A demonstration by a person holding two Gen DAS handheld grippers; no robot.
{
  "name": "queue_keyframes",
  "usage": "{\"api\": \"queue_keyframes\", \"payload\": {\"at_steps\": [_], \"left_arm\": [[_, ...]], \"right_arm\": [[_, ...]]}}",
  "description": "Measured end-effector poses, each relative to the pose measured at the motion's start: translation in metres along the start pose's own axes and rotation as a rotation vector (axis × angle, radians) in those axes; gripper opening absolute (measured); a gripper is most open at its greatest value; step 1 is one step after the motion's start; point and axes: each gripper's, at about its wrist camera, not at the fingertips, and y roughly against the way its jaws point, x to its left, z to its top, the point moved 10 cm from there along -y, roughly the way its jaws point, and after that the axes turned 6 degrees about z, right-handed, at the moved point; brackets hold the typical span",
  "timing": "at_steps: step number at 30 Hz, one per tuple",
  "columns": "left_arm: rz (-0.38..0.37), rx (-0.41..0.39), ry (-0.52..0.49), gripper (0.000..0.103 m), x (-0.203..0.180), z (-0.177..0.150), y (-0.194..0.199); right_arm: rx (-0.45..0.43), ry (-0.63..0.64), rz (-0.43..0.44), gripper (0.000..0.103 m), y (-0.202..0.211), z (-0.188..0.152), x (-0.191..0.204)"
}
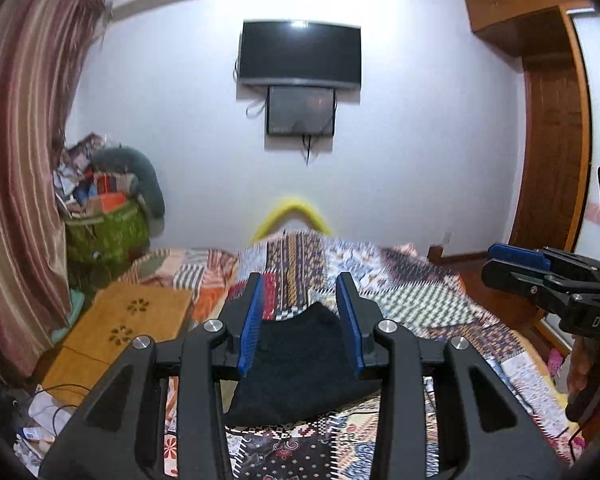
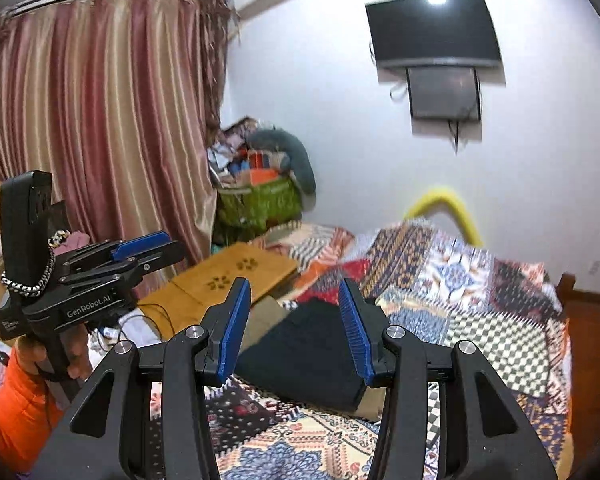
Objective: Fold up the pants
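Left gripper (image 1: 302, 316) raised above the bed (image 1: 420, 300), blue pads apart, nothing between them. Right gripper (image 2: 296, 324) the same: jaws partly open, empty, held up over the near part of the bed. Dark pants (image 2: 312, 356) lying on the patchwork bedcover (image 2: 460, 280), already a compact folded bundle, near the middle and a little to the left, apart from both grippers. A beige piece (image 2: 370, 406) peeking out under the bundle at its near right corner; unclear what it is.

Possible trouble from here: bundle probably soft and loosely stacked, so a careless touch while coming down again could push the layers apart. Wooden board (image 2: 236, 276) just left of the pants, so a sideways slide could catch on its edge. Uneven bedcover could also let the fold sag open.
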Motion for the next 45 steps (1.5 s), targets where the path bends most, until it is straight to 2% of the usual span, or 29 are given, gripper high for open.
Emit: {"api": "queue_keyframes", "payload": {"at_steps": [2,4,6,9,10,11,13,16,17,26,45], "left_arm": [[0.003,-0.043,-0.01,0.052,-0.002,0.009,0.027],[0.017,-0.087,-0.019,0.06,-0.004,0.015,0.053],[0.025,-0.115,-0.026,0.066,-0.005,0.019,0.074],[0.03,-0.143,-0.019,0.076,-0.006,0.02,0.101],[0.033,-0.15,-0.012,0.085,-0.006,0.02,0.109],[0.039,-0.157,-0.006,0.095,-0.006,0.019,0.114],[0.057,-0.186,0.002,0.102,-0.005,0.018,0.129],[0.063,-0.197,0.001,0.102,-0.005,0.017,0.14],[0.059,-0.194,0.008,0.102,-0.004,0.016,0.142],[0.041,-0.165,0.042,0.102,-0.005,0.004,0.147],[0.029,-0.148,0.036,0.102,-0.012,-0.001,0.141]], "right_arm": [[-0.034,0.012,-0.009,0.042,0.017,0.005,0.011],[-0.065,0.017,-0.016,0.043,0.032,0.009,0.022],[-0.09,0.02,-0.026,0.054,0.043,0.011,0.03],[-0.125,0.033,-0.048,0.062,0.059,0.013,0.04],[-0.134,0.034,-0.055,0.063,0.064,0.013,0.044],[-0.143,0.034,-0.06,0.069,0.066,0.014,0.045],[-0.162,0.041,-0.067,0.08,0.072,0.016,0.049],[-0.185,0.053,-0.095,0.095,0.079,0.018,0.053],[-0.192,0.055,-0.104,0.102,0.08,0.018,0.053],[-0.199,0.026,-0.115,0.103,0.088,0.014,0.059],[-0.167,0.008,-0.121,0.103,0.088,0.003,0.058]]}}
